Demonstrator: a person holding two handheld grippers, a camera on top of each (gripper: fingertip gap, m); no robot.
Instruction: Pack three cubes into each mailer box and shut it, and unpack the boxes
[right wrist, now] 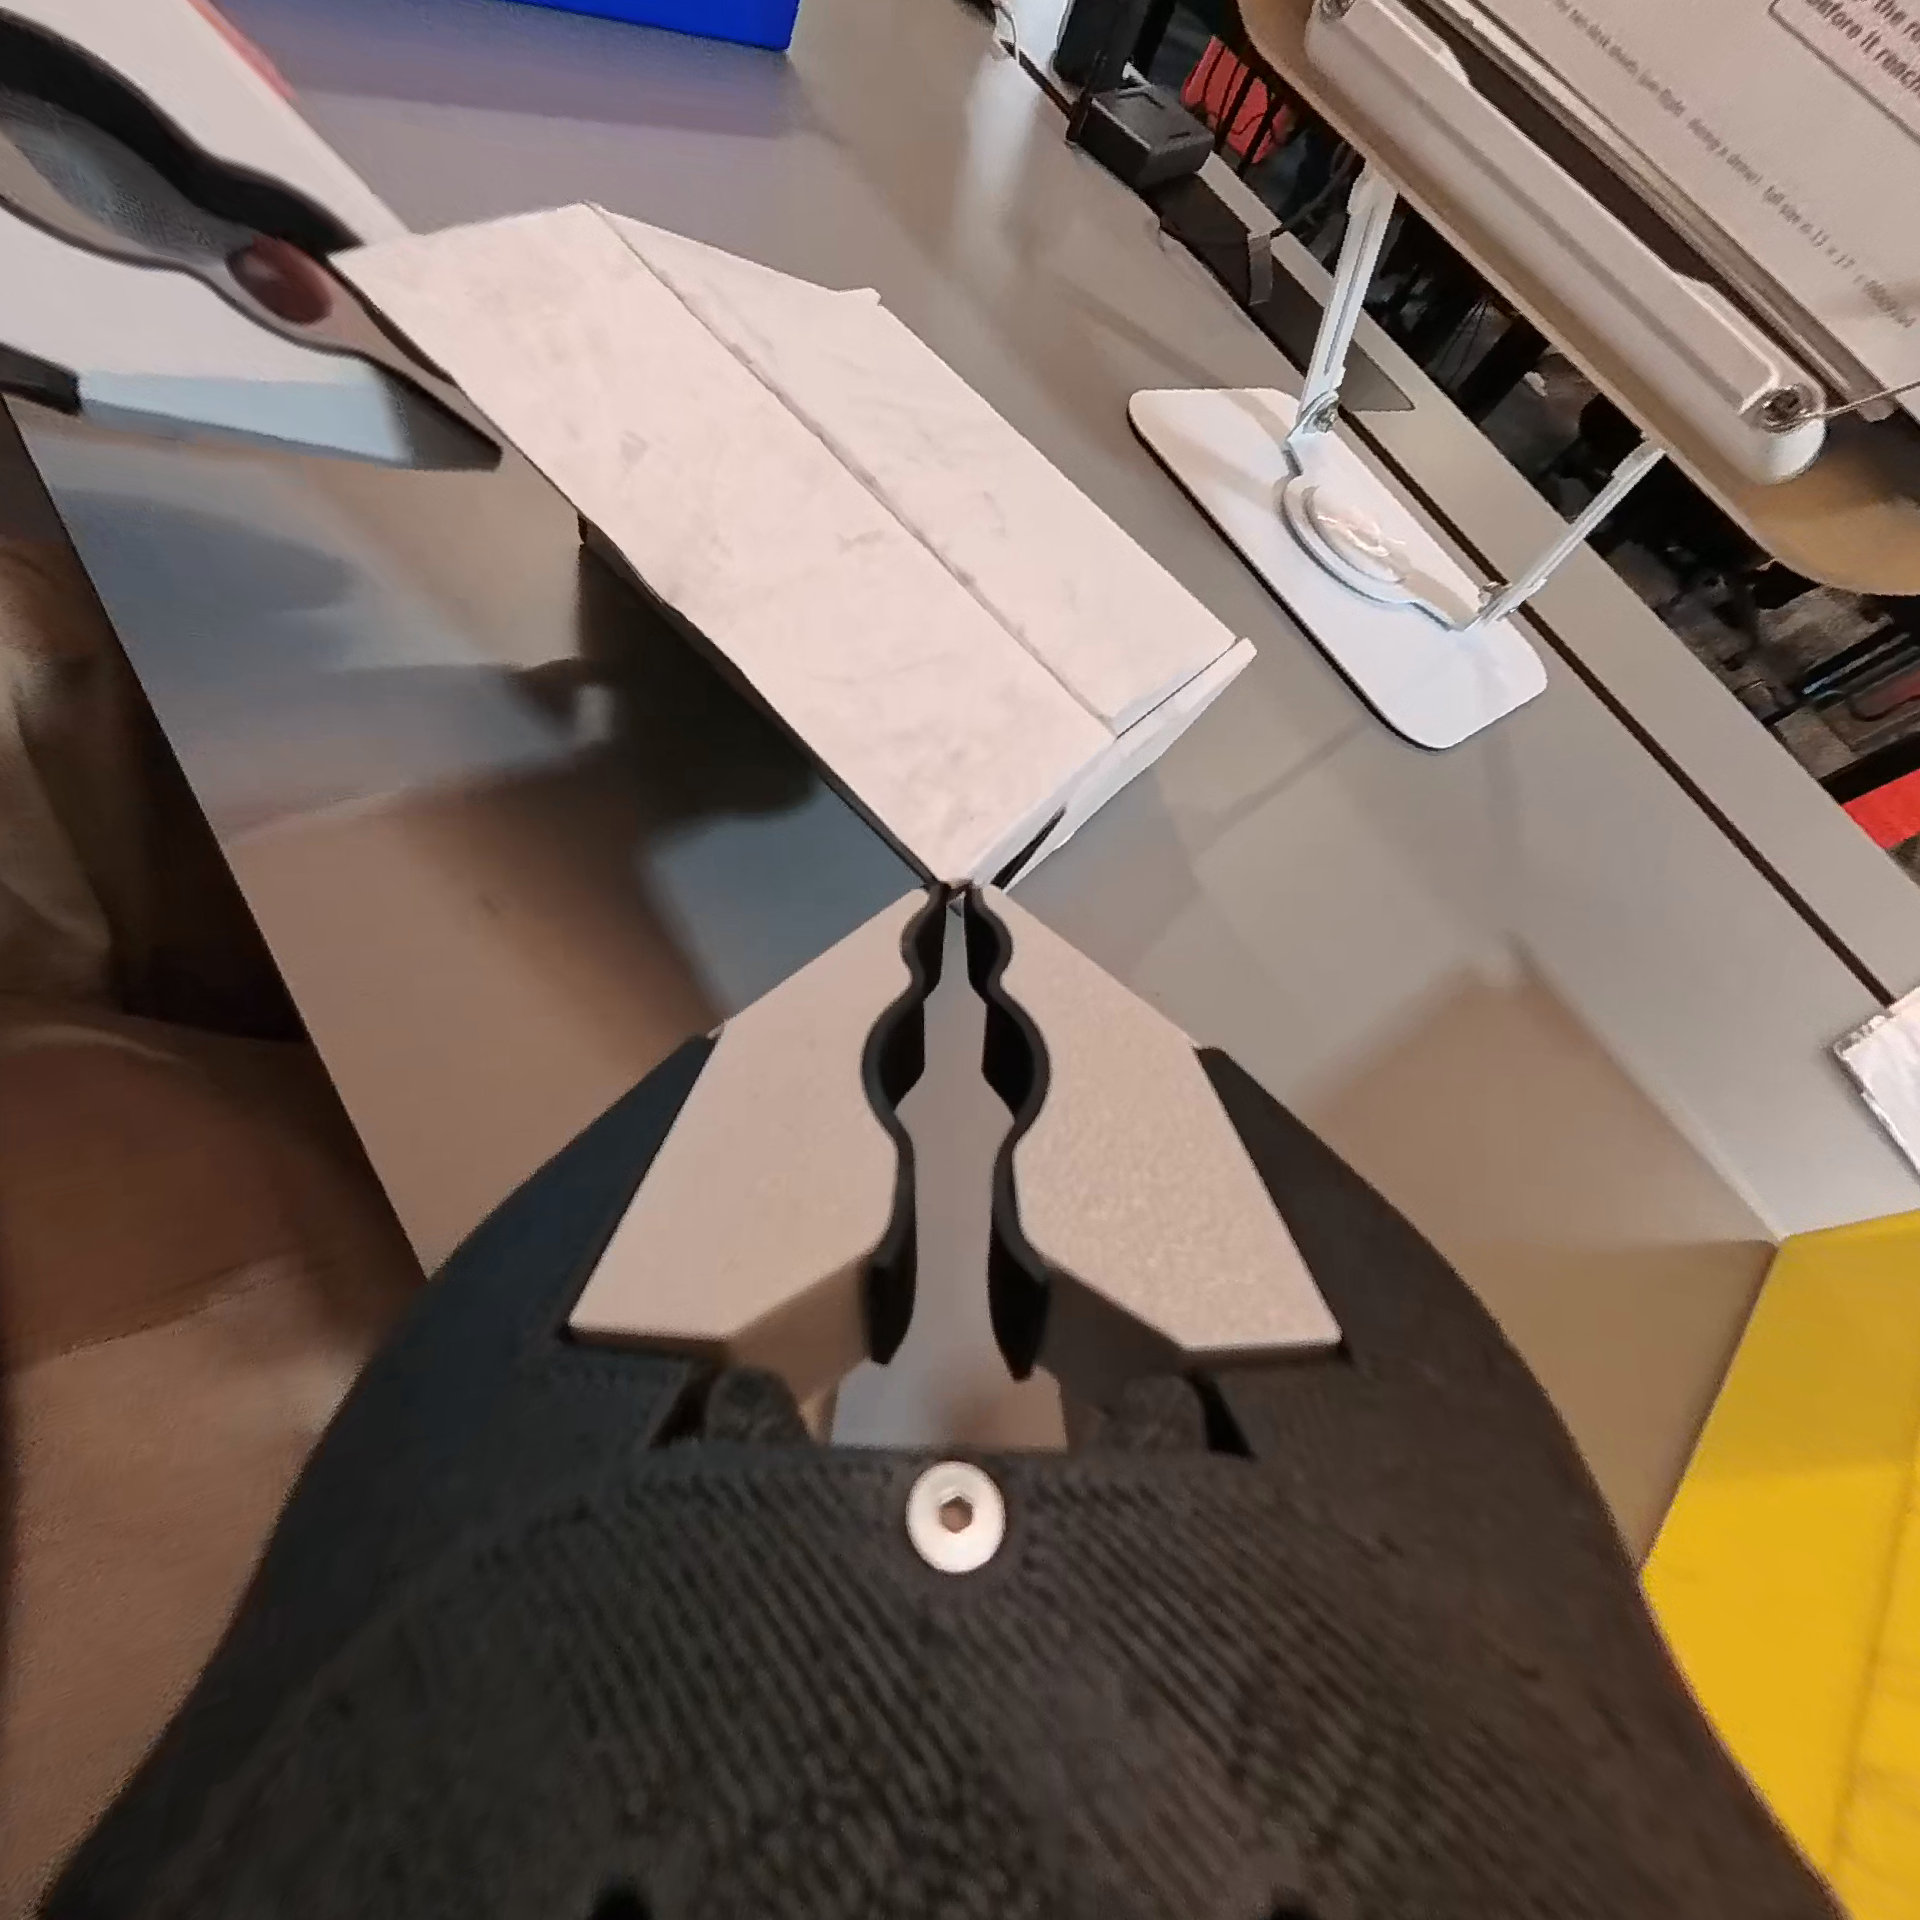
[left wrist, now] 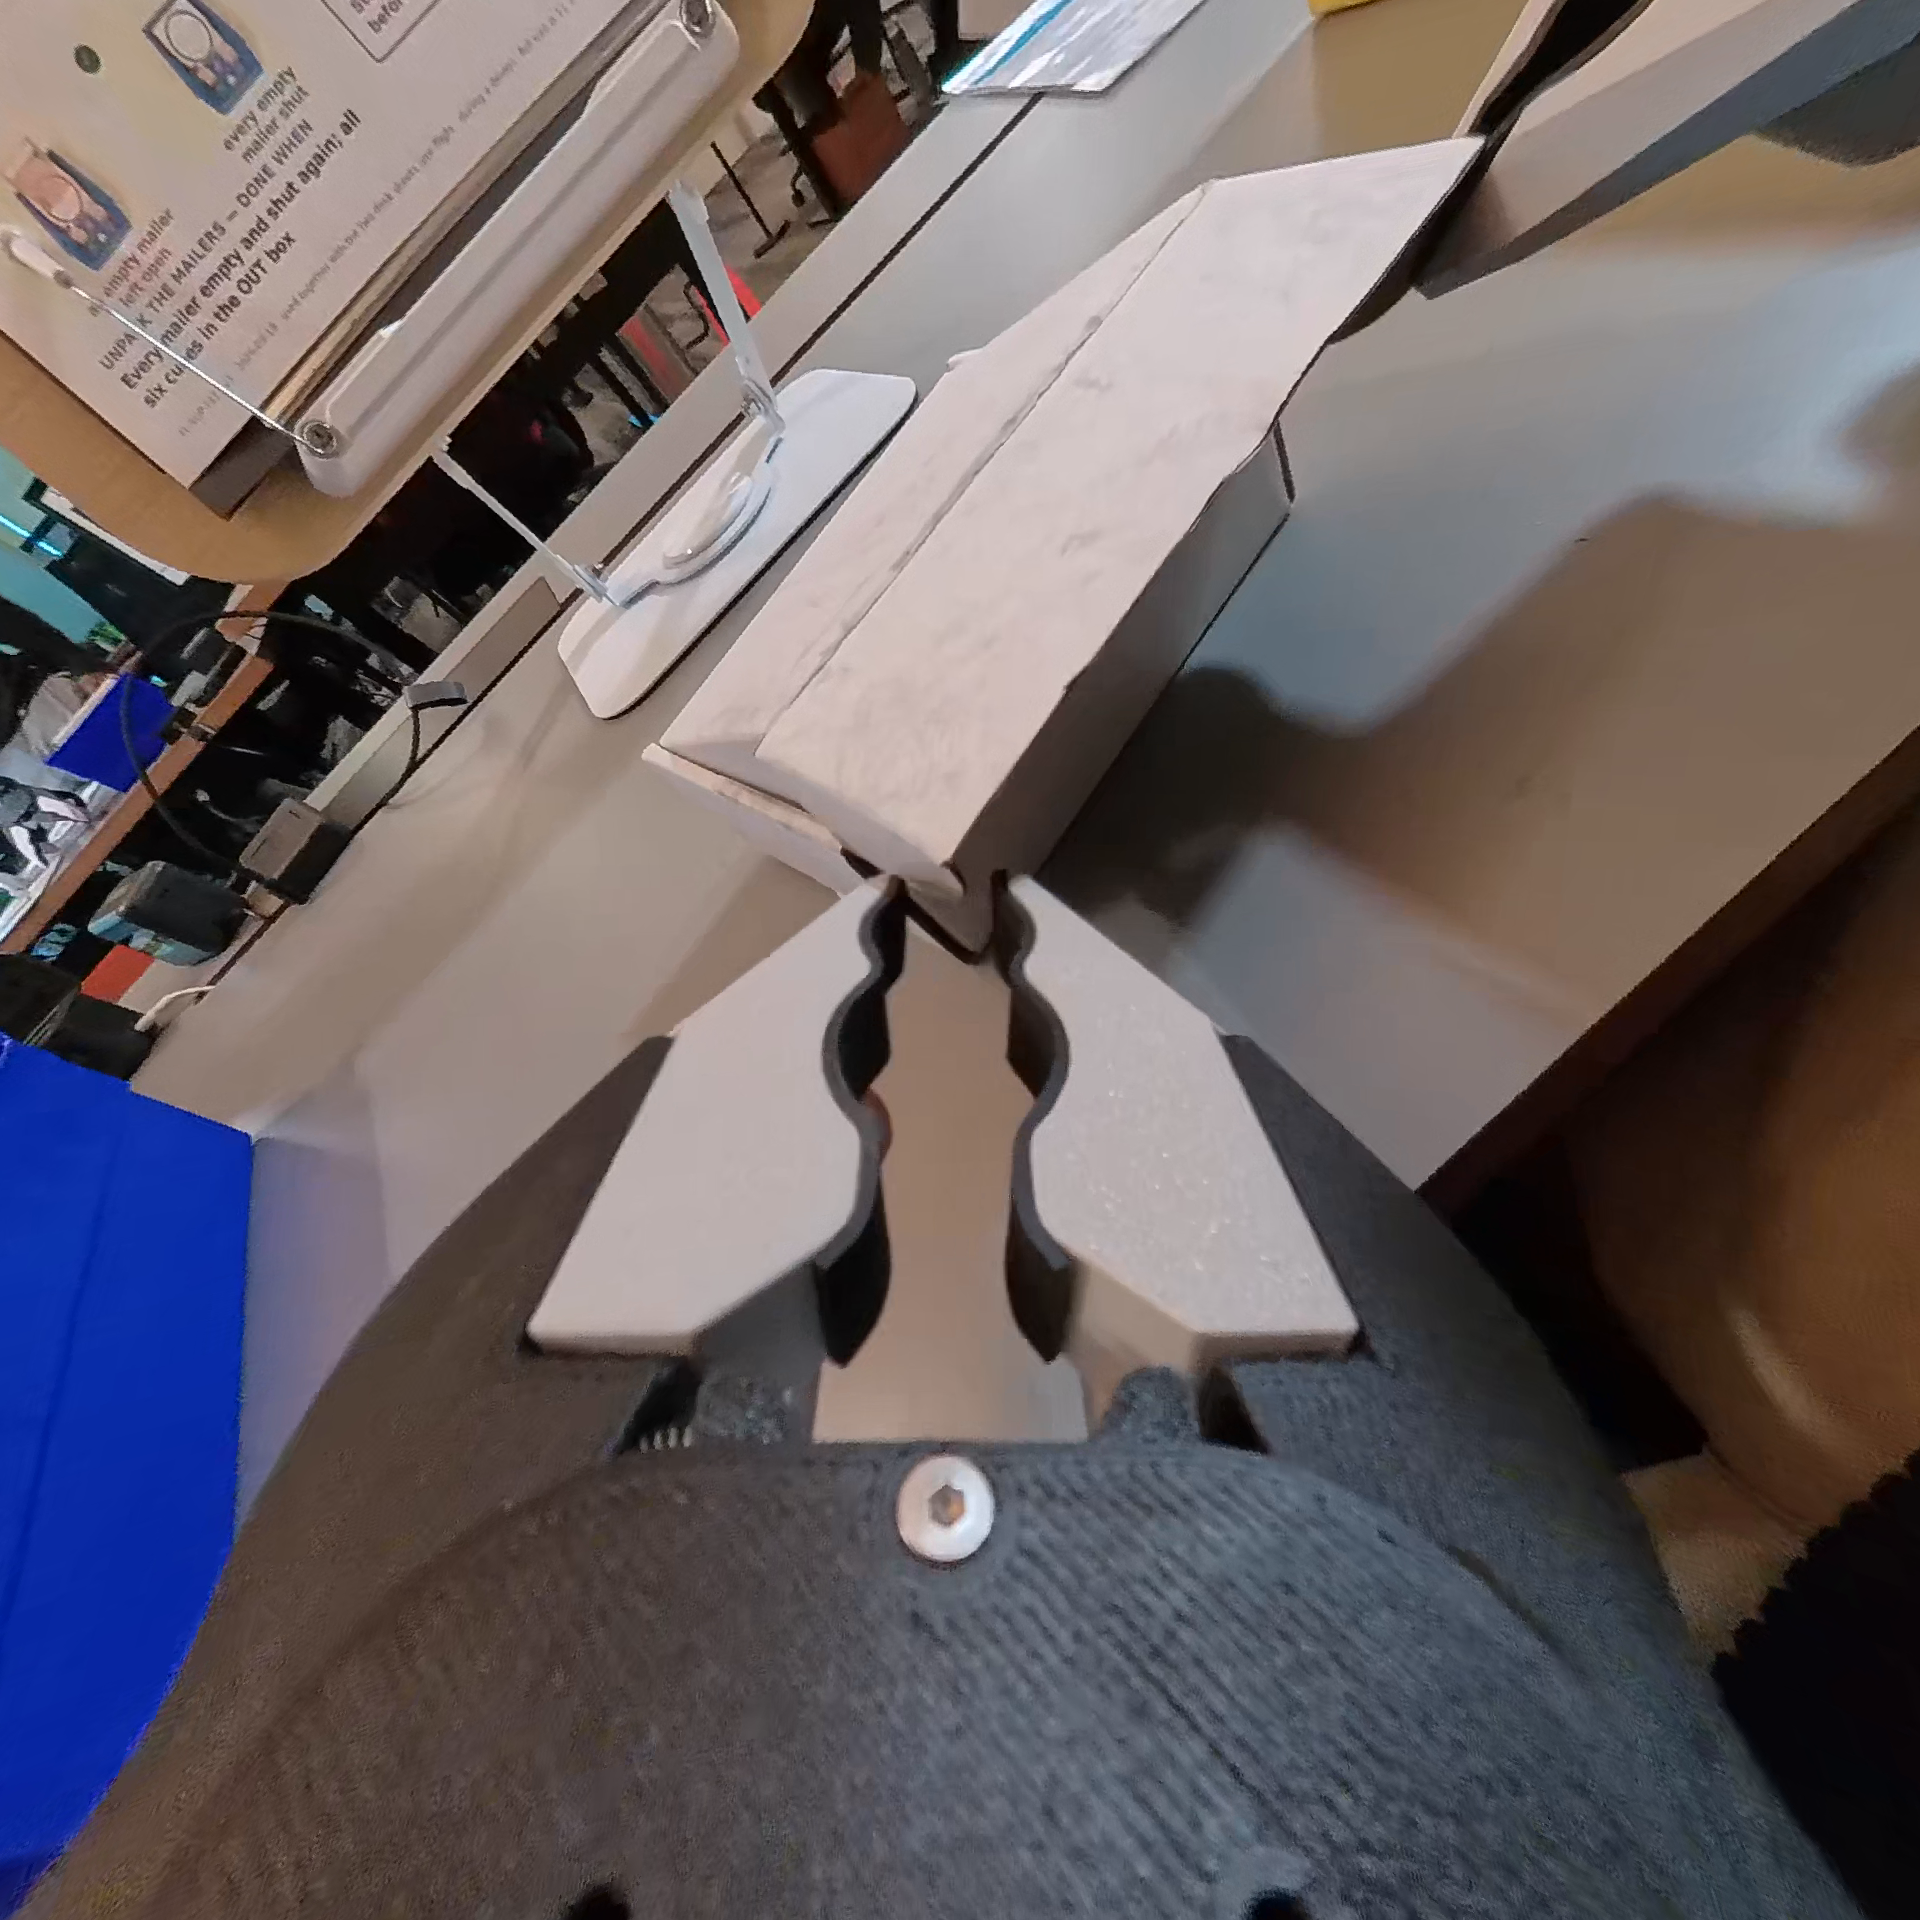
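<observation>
White mailer box (left wrist: 1049,561) shut on tabletop (left wrist: 1558,499), each near corner pinched by left gripper (left wrist: 951,909) and right gripper (right wrist: 954,902); likely light, thin cardboard, easily creased, best held at folded edges.

Bright indoor light, soft shadows, edge blur
</observation>
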